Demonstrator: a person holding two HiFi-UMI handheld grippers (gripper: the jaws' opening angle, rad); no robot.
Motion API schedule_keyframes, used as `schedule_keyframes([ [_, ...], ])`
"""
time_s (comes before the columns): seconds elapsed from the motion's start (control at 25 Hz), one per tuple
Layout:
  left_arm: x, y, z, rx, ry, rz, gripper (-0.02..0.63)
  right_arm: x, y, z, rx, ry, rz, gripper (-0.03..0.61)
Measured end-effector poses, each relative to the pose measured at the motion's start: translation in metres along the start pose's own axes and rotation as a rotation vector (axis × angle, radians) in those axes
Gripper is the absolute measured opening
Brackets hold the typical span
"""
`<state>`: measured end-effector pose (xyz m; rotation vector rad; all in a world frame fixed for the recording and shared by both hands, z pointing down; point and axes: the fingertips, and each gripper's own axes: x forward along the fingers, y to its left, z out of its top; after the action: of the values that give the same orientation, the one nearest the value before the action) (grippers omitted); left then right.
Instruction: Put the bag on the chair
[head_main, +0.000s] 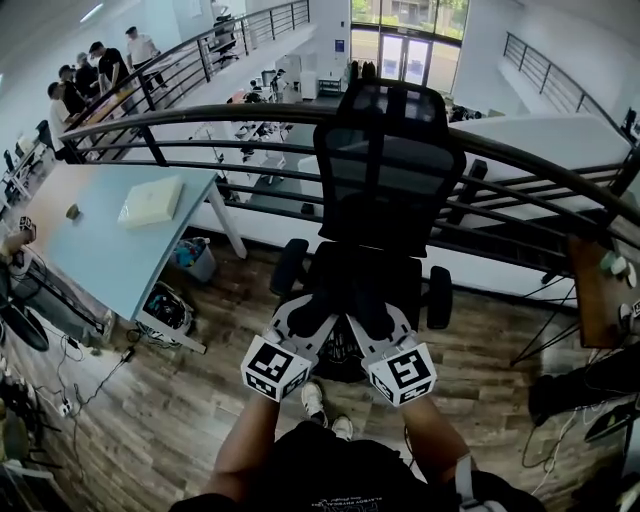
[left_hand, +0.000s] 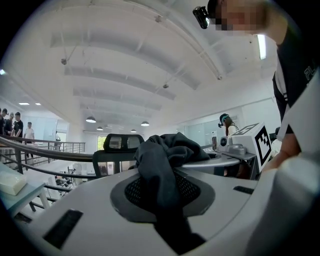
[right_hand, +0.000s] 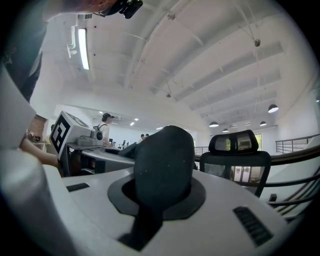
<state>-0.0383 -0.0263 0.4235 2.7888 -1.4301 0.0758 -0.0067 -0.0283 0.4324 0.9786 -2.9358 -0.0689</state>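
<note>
**A:** Where's the bag?

**B:** The bag (left_hand: 165, 165) is off the floor, a bunch of dark cloth held at two spots. In the left gripper view it stands as a crumpled knot at the middle of the frame. In the right gripper view it's a smoother dark hump, also at the centre.

**A:** So both tools have it?

**B:** Yes. The left gripper (head_main: 305, 322) is narrowed down on a fold of the cloth, and the right gripper (head_main: 378, 322) is pinched even tighter on another part. Neither is spread wide.

**A:** And the chair?

**B:** The chair (head_main: 385, 160) is straight ahead, filling the centre of the head view, with its black mesh back facing the person. Both grippers sit at the lower middle, right at the front edge of the seat (head_main: 370, 265).

**A:** Is the bag down on it?

**B:** I can't tell. It's black cloth over a black seat, so the head view doesn't separate them. I'd say the carrying is done. What's left is settling the bag on the seat and letting go with both.

**A:** Anything nearby?

**B:** A curved railing (head_main: 200, 115) runs behind the chair, and a pale table (head_main: 110, 240) is at the left.
</note>
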Motion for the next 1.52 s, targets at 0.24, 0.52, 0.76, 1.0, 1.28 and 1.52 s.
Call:
schedule_keyframes([
  [0.24, 0.031, 0.015, -0.002, 0.006, 0.016, -0.053, 0.1, 0.018, -0.03, -0.004, -0.002, 0.004, -0.019, 0.058],
  [0.52, 0.069, 0.047, 0.003, -0.006, 0.004, -0.096, 0.1, 0.049, -0.066, -0.001, -0.022, 0.009, -0.075, 0.058],
  [0.76, 0.099, 0.08, 0.0, 0.004, 0.021, -0.13, 0.1, 0.083, -0.095, -0.004, -0.033, 0.007, -0.107, 0.058],
  [1.0, 0.124, 0.114, -0.004, 0.006, 0.023, -0.156, 0.1, 0.117, -0.118, -0.011, -0.003, 0.017, -0.14, 0.058],
  [1.28, 0.15, 0.148, -0.011, -0.01, 0.034, -0.191, 0.1, 0.151, -0.141, -0.017, 0.012, 0.03, -0.168, 0.058],
  [1.52, 0.17, 0.16, -0.014, -0.008, 0.037, -0.222, 0.1, 0.163, -0.16, -0.023, 0.03, 0.042, -0.203, 0.058],
])
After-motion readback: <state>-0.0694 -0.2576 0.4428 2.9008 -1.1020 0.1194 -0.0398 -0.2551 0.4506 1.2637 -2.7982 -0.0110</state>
